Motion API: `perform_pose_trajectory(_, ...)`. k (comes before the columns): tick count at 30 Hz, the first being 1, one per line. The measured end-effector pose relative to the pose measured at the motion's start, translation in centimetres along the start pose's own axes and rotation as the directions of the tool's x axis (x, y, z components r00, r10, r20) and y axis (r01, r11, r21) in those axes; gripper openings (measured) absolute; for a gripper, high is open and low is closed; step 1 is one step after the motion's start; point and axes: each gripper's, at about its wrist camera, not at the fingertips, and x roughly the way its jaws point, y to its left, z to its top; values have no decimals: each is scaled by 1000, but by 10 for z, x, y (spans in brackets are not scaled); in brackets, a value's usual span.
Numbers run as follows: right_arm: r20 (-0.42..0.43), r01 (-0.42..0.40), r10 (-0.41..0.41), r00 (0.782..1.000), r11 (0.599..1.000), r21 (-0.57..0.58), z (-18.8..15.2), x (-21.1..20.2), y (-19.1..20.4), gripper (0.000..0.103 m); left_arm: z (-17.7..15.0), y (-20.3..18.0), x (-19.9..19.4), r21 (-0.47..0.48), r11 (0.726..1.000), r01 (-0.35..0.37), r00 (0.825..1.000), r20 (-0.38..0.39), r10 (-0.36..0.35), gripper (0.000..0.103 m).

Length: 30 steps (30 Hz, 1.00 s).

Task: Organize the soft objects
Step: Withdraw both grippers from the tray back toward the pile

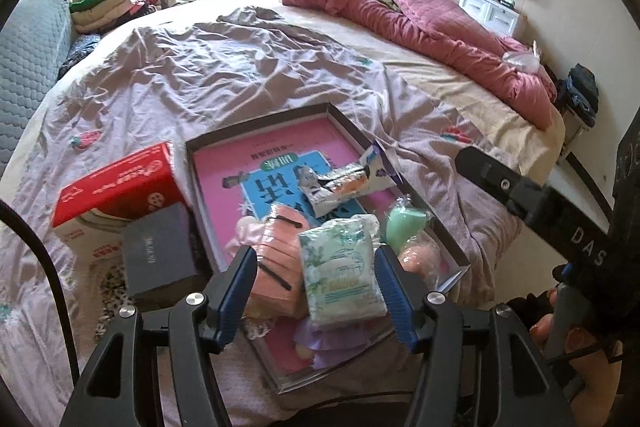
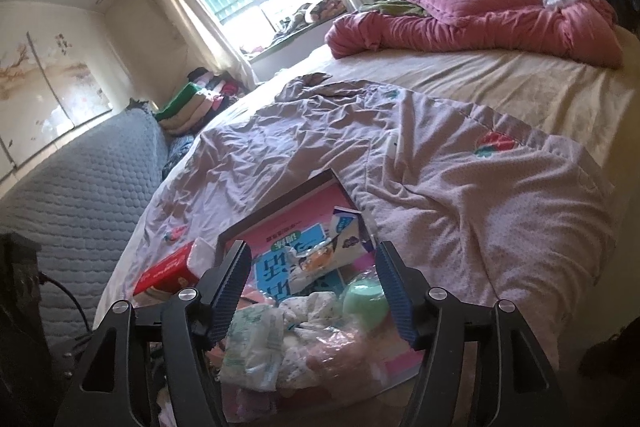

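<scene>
Right, my left gripper point(image 1: 316, 283) gapes wide, tissue pack point(image 1: 342, 273) dead ahead at twelve, long axis running twelve-to-six; right gripper point(image 2: 312, 287) also unclenched.

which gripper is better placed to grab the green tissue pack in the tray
Left. The left gripper has open jaws on either side of the green tissue pack; the right gripper sits over the mint sponge instead.
</scene>
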Motion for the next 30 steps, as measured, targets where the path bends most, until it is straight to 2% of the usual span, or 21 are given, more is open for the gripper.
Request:
perform_pose_trajectory(16, -2, -87, 88, 996, 981, -174, -6, -11, 71, 73, -10, 54, -46, -77, 995, -57, 996, 59, 61, 61)
perform_pose_trajectory(30, -106, -176, 152, 983, 943, -284, -35, -6, 133, 74, -31, 123, -75, -196, 976, -97, 991, 71, 113, 61)
